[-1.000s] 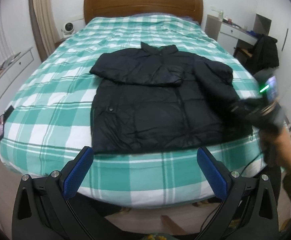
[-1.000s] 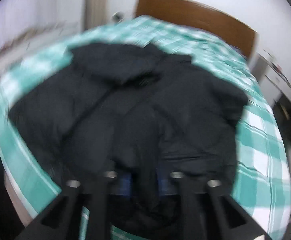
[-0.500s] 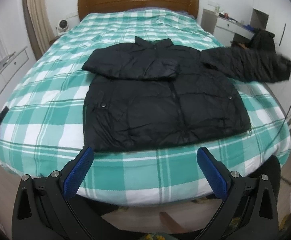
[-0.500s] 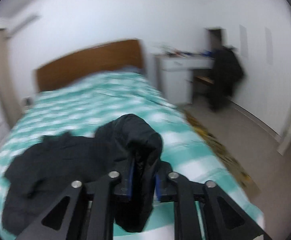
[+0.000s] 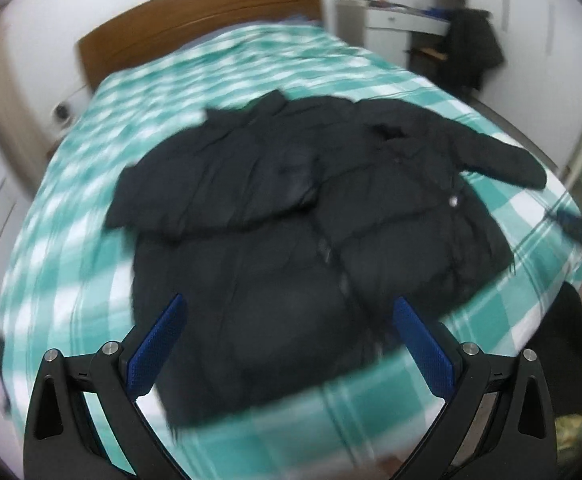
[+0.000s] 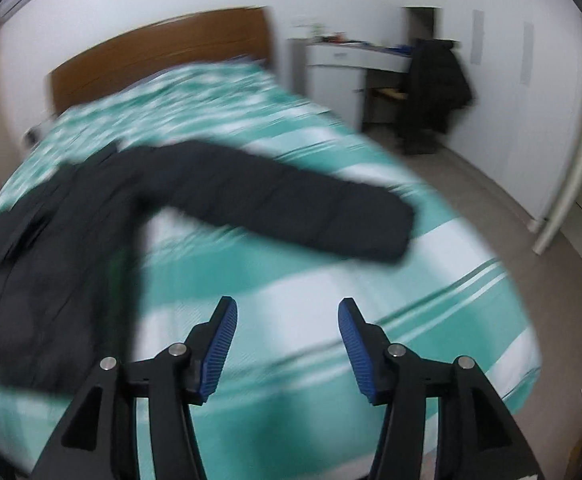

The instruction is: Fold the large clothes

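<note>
Black, puffy jacket [image 5: 291, 240] looks soft and bulky; take the right sleeve [image 6: 291, 204] by its cuff. Both grippers [image 5: 289, 344] [image 6: 287, 344] gape, empty.

Dim, even indoor light; both views smeared by motion.
The green-and-white checked bedspread [image 5: 91, 248] streaks badly, edges bow fisheye-style, corners go black.

Cloth, wood and ribbed plastic

We are seeing a matt black quilted jacket [image 5: 291, 240] lying on a soft checked cloth bedspread [image 5: 71, 248], a smooth brown wooden headboard [image 5: 195, 24] behind, and ribbed blue pads [image 6: 219, 348] on the right tool's [image 6: 287, 344] matt black plastic.
</note>
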Tool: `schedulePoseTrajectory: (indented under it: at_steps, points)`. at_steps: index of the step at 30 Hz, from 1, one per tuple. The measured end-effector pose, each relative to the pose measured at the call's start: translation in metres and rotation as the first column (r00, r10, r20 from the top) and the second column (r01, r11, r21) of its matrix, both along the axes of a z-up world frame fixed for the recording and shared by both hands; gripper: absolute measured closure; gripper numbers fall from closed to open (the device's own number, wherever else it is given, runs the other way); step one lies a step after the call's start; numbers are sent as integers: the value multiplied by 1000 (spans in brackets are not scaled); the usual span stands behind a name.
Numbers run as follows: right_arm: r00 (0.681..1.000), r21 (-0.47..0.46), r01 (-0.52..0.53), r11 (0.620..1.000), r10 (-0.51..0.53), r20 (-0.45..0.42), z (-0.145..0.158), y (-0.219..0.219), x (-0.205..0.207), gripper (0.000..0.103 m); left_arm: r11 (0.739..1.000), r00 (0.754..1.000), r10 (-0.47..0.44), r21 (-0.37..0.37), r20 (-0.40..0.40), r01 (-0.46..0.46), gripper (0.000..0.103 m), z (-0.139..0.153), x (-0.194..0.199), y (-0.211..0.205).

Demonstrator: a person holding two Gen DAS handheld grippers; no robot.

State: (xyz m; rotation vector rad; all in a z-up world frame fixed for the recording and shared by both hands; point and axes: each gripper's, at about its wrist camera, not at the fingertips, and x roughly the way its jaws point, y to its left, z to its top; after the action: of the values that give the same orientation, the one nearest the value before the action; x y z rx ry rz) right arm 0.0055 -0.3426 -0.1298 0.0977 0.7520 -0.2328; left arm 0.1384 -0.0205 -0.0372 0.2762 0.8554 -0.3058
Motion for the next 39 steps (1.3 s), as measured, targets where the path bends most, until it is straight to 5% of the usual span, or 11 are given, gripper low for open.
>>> schedulePoseTrajectory:
  at_steps: [7, 13, 14, 15, 17, 22, 27, 30, 34, 37, 39]
  points:
    - [975, 62, -222, 973, 222, 12, -15, 105, -29, 49, 994, 998, -19, 106, -53, 25, 0, -35, 123, -62]
    - [957, 4, -291, 957, 291, -13, -17, 126, -42, 49, 989, 985, 44, 144, -167, -20, 2, -92, 176, -78]
    - [957, 6, -289, 957, 289, -15, -17, 123, -44, 49, 989, 982, 48, 147, -183, -21, 17, -100, 178, -78]
    - [958, 8, -286, 958, 286, -17, -17, 121, -47, 49, 987, 978, 55, 157, -203, -23, 54, -109, 179, -76]
    - [960, 4, -281, 960, 281, -16, -16, 116, -51, 49, 986, 978, 70, 165, -195, -38, 71, -113, 177, -74]
    - [967, 18, -254, 967, 254, -3, -13, 109, -57, 49, 997, 994, 61, 60, -90, -56, 80, -60, 144, -35]
    - [961, 22, -275, 961, 274, 29, -4, 117, -53, 49, 981, 982, 185, -66, 46, -181, 88, 27, 104, 69]
    - [954, 23, -297, 955, 296, 42, 1, 128, -50, 49, 946, 944, 316, -106, 94, -306, 91, 61, 81, 149]
    - [944, 29, -329, 944, 327, 48, 3, 142, -46, 49, 858, 856, 509, -129, 90, -497, 91, 69, 59, 258]
    - [935, 33, -353, 935, 352, 37, 2, 154, -44, 49, 758, 761, 647, -142, 44, -636, 90, 48, 44, 333]
    - [931, 34, -365, 930, 364, 33, 2, 158, -45, 49, 671, 677, 736, -137, 6, -729, 87, 23, 36, 381]
